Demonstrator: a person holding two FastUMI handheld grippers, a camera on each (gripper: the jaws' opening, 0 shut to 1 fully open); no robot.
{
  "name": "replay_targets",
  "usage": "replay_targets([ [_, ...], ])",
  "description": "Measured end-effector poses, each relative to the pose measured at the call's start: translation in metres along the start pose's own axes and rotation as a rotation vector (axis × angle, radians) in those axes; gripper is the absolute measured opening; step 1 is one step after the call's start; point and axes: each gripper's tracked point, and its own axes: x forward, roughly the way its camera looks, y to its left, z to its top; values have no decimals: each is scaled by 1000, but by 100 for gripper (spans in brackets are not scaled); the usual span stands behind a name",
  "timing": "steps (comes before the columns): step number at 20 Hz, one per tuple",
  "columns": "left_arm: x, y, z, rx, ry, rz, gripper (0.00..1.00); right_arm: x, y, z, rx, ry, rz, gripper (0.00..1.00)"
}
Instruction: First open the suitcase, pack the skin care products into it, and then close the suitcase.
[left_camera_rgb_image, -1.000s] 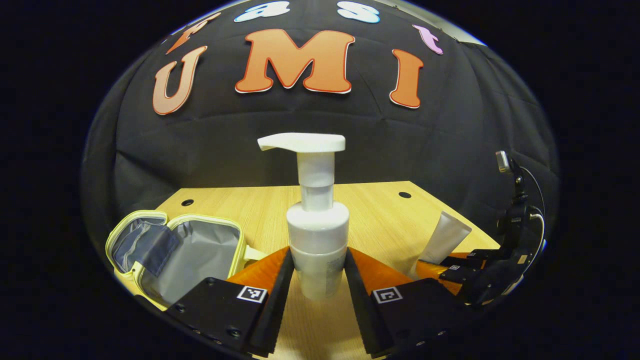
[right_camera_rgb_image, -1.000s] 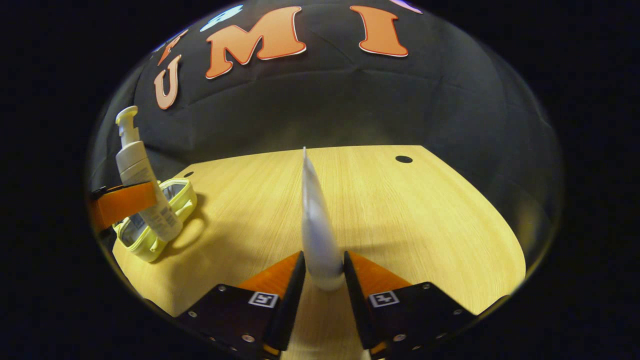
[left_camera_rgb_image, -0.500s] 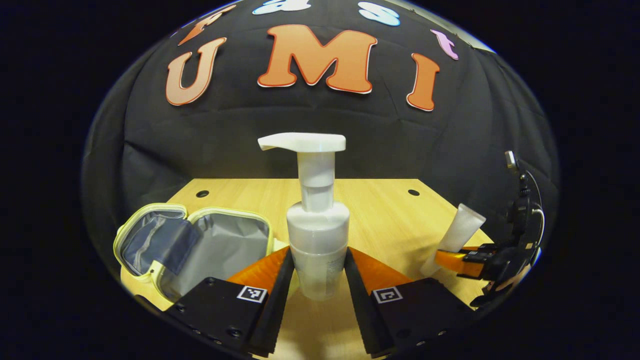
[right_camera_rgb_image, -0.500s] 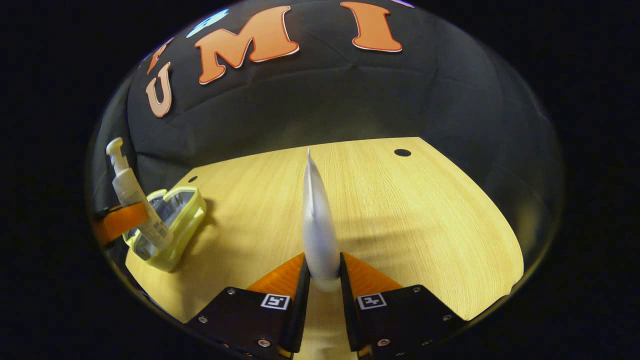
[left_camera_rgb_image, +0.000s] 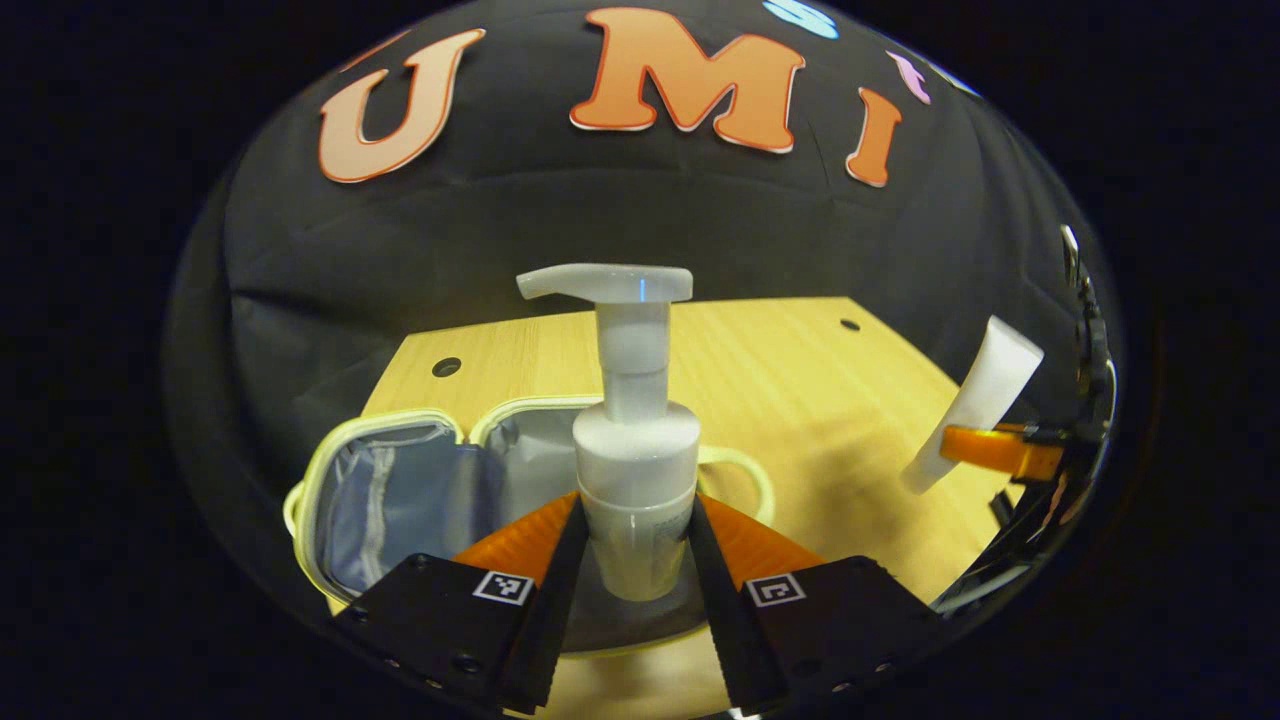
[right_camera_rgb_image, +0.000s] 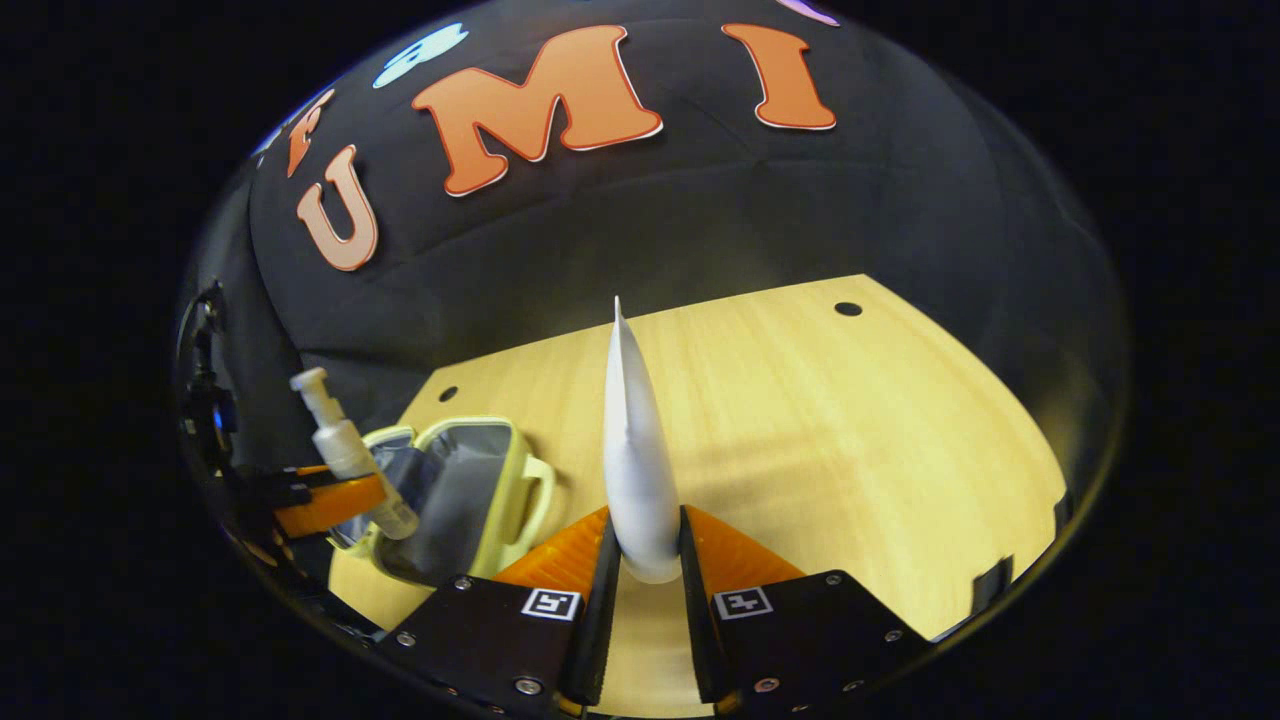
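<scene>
Between the near fingers, left gripper view: the left gripper (left_camera_rgb_image: 632, 560) is seen pinching the lower body of the pump bottle (left_camera_rgb_image: 636, 450), one finger pressed on each side.
Pump bottle, position: it is held upright, directly over the open suitcase (left_camera_rgb_image: 400, 480).
Pump bottle, handling: a rigid plastic wall is judged, smooth and likely slippery; the weight depends on the fill, which cannot be told.
Pump bottle, hold point: the wide lower barrel is preferred; the thin neck and the overhanging pump head are judged weak and are to be avoided.
Between the near fingers, right gripper view: the right gripper (right_camera_rgb_image: 648, 575) is closed on the cap end of the white tube (right_camera_rgb_image: 634, 450), whose flat crimped end points away from the camera.
White tube, handling: a light, soft wall is judged; it yields under pressure, so a hold near the stiffer cap end is advised.
Suitcase: a small pale-yellow case with grey lining is laid open on the wooden table (right_camera_rgb_image: 800, 420), handle toward the table's middle.
Farther off: the tube is carried above bare tabletop, well apart from the case.
</scene>
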Motion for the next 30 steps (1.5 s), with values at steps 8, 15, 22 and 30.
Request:
replay_targets([
  [8, 54, 34, -62, -3, 466, -105, 63, -5, 39, -3, 26, -10, -16, 35],
  [15, 83, 39, -91, -93, 614, -80, 65, -7, 32, -8, 31, 11, -38, 35],
  [22, 74, 32, -48, -68, 446, -81, 100, -7, 37, 1, 6, 23, -15, 35],
  [30, -1, 60, 18, -41, 31, 8, 100, -5, 91, 16, -68, 114, 98, 35],
])
